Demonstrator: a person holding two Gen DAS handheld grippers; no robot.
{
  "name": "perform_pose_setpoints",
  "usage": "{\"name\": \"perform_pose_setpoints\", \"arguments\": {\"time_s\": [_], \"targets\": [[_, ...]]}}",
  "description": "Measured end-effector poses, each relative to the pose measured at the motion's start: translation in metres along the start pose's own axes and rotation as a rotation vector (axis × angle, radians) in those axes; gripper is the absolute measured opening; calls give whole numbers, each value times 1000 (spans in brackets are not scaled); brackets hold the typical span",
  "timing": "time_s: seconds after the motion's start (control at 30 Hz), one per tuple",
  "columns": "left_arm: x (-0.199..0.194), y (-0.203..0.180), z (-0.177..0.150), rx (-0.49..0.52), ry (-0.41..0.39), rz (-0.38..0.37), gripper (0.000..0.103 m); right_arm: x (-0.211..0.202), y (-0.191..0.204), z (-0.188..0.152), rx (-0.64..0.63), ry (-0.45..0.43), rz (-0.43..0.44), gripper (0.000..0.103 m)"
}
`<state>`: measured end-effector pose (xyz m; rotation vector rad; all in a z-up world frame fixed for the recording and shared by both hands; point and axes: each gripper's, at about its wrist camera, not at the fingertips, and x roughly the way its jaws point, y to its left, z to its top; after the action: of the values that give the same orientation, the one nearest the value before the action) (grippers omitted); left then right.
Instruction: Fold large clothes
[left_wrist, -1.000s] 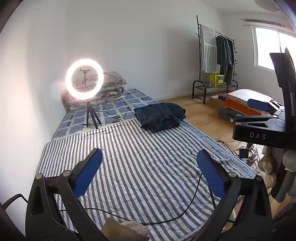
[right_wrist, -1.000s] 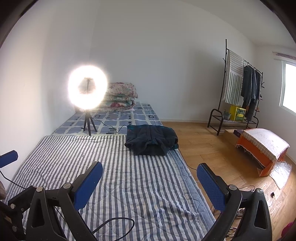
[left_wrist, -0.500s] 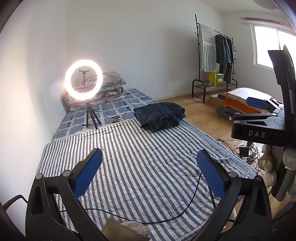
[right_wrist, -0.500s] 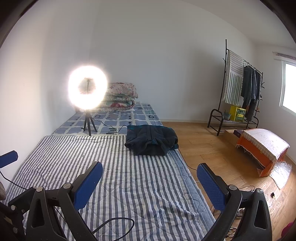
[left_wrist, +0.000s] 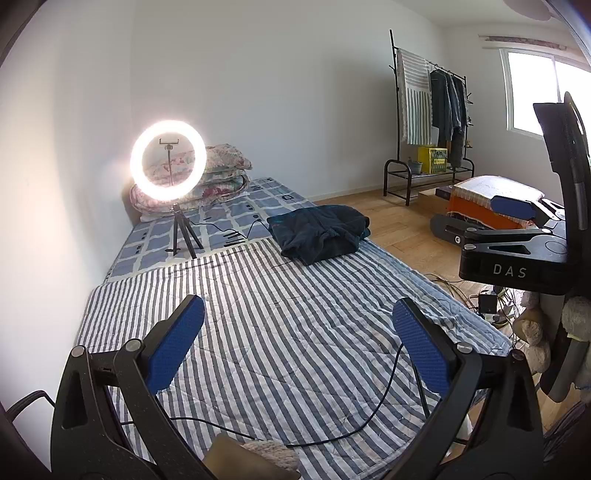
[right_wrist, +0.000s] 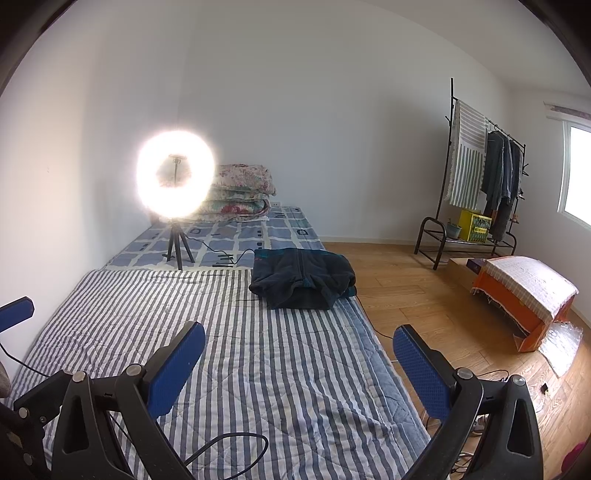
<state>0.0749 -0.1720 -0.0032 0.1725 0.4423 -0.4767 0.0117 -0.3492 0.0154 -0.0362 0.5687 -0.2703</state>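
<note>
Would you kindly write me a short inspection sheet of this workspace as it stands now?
Surface: striped quilt spread flat on a floor mattress; checked sheet beyond it.
Job's things: dark garment, bundled, at the quilt's far right edge; neither gripper touches it.
Clutter: lit ring light on a tripod, folded floral bedding by the wall.
Grippers: left gripper and right gripper both open, empty, above the quilt.
Cables: black cable across the near quilt; another from the tripod toward the garment.
Surroundings: clothes rack, orange box, wooden floor.
</note>
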Motion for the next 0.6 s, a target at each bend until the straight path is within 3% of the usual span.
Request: {"name": "perform_pose_setpoints", "arguments": {"time_s": [0.6], "targets": [[-1,-5,-7,12,2,28,103,1,2,0,-9,1,2,103]]}}
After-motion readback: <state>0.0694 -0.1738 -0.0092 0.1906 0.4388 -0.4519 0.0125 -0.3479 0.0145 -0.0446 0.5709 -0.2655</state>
